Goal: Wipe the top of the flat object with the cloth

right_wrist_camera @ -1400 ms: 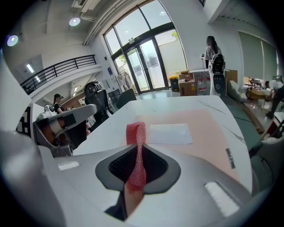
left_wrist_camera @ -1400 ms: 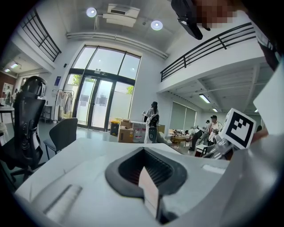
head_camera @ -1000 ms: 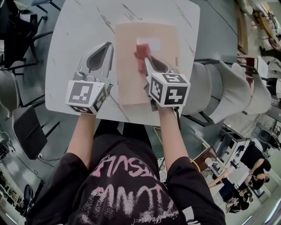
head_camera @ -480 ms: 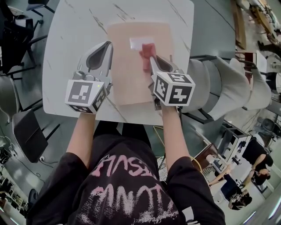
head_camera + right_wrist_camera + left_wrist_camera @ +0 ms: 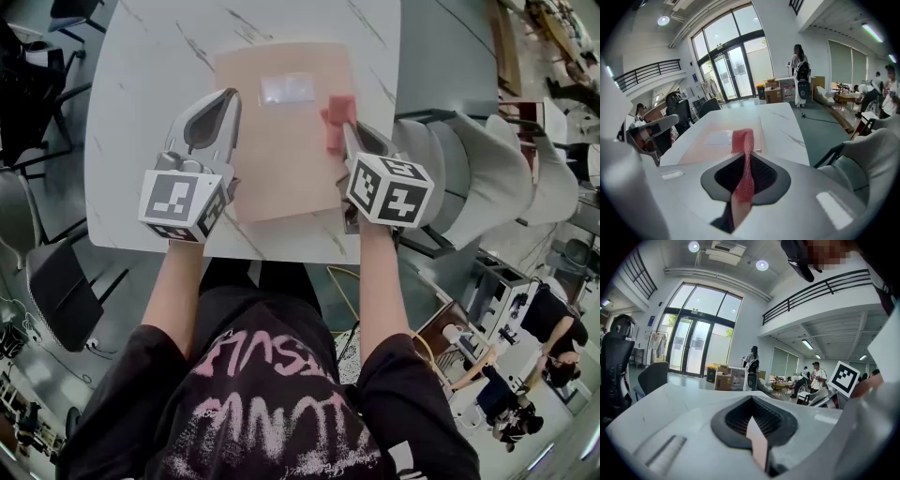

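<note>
here, the right claw (image 5: 350, 133) is shut tight on a red mesh cloth (image 5: 337, 116), whose free end sticks out past the jaws and rests at the right-hand edge of the flat tan rectangular board (image 5: 277, 155). that board lies on the white marbled tabletop (image 5: 150, 66) with its long axis running straight away from the person. nearly all of its top stretches to the left of the cloth, and a pale rectangular patch (image 5: 288, 89) lies just left of it on the far half. the left claw (image 5: 225, 101) is closed on the board's left edge, a thin slice of it showing between the jaws, so it looks to be pinning the board in place. the right claw is the one carrying the cloth, so the next stroke probably has to travel leftward across the short width, or back along the long axis toward the person.
</note>
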Tool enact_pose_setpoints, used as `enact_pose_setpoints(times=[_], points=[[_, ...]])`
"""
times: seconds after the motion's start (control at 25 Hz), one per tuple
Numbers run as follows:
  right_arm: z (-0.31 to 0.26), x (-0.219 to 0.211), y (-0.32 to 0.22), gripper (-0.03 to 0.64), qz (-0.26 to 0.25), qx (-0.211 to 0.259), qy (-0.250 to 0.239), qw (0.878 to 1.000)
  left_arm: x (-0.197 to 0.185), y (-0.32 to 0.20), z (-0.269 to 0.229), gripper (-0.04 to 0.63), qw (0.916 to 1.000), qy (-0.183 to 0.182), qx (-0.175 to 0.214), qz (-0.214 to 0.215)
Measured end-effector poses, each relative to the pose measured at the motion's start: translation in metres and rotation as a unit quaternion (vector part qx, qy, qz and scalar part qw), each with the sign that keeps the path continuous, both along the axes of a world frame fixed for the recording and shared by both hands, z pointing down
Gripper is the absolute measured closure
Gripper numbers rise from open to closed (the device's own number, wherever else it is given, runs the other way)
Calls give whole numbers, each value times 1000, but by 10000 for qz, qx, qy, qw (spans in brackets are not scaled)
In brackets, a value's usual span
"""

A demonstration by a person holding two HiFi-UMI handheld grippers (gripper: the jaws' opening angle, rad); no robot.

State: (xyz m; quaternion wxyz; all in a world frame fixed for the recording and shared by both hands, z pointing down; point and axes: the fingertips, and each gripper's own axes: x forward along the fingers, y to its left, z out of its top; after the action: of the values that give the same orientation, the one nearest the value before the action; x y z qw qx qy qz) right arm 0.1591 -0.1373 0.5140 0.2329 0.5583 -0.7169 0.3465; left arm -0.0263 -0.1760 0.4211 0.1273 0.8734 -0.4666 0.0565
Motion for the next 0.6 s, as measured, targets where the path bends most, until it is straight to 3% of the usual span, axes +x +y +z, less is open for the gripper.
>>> enact_pose_setpoints(times=[0.32,0.6], points=[[-9,35,3,561,317,182,233,9991,3,4,-1,595,10000,-7,-2,-17],[-32,21,0,561,299,626,172,9974,-5,8,-6,595,9999,32,49,-100]])
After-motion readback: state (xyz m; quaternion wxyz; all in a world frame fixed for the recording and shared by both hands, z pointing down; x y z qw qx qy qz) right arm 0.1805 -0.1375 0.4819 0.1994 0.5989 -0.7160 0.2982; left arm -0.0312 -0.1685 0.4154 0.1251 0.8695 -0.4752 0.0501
